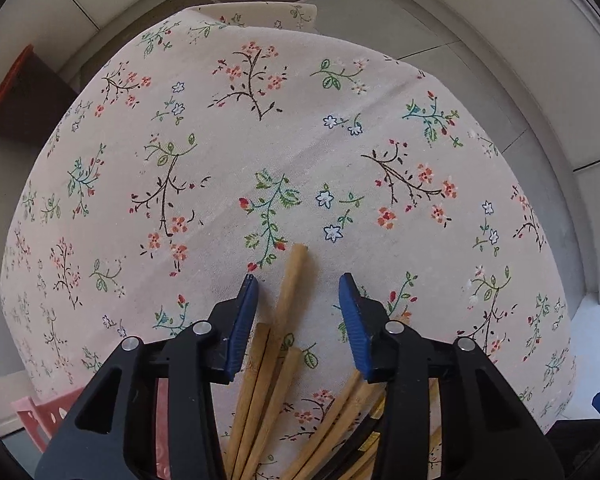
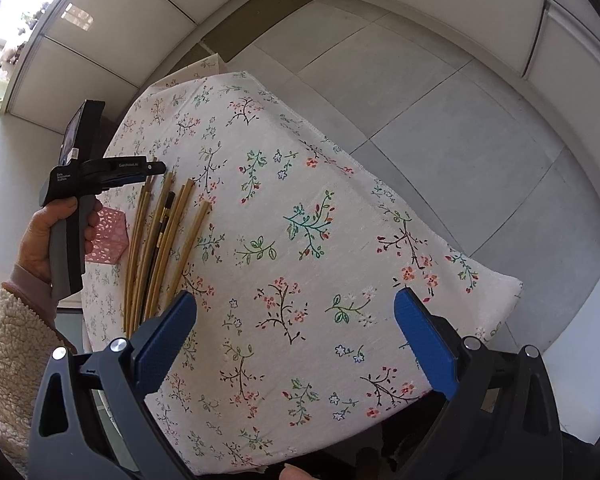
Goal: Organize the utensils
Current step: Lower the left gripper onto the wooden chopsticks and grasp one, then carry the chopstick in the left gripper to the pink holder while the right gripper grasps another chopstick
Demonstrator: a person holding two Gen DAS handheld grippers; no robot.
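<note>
Left wrist view: left gripper with fingers spread apart, straddling the tip of one bamboo chopstick without touching it; the bamboo chopsticks fan out on the floral tablecloth.

Right wrist view: right gripper wide open, holding nothing, above the tablecloth; chopsticks lie at the cloth's left part, beside a pink perforated basket.

- Chopsticks: roughly ten in one loose pile; most are pale bamboo, at least one is dark. An exact count cannot be made where they overlap.
- Pink perforated holder: one.
- Flowered tablecloth: one.
- Grippers: two, left gripper and right gripper.
- Hand in view: one.
</note>
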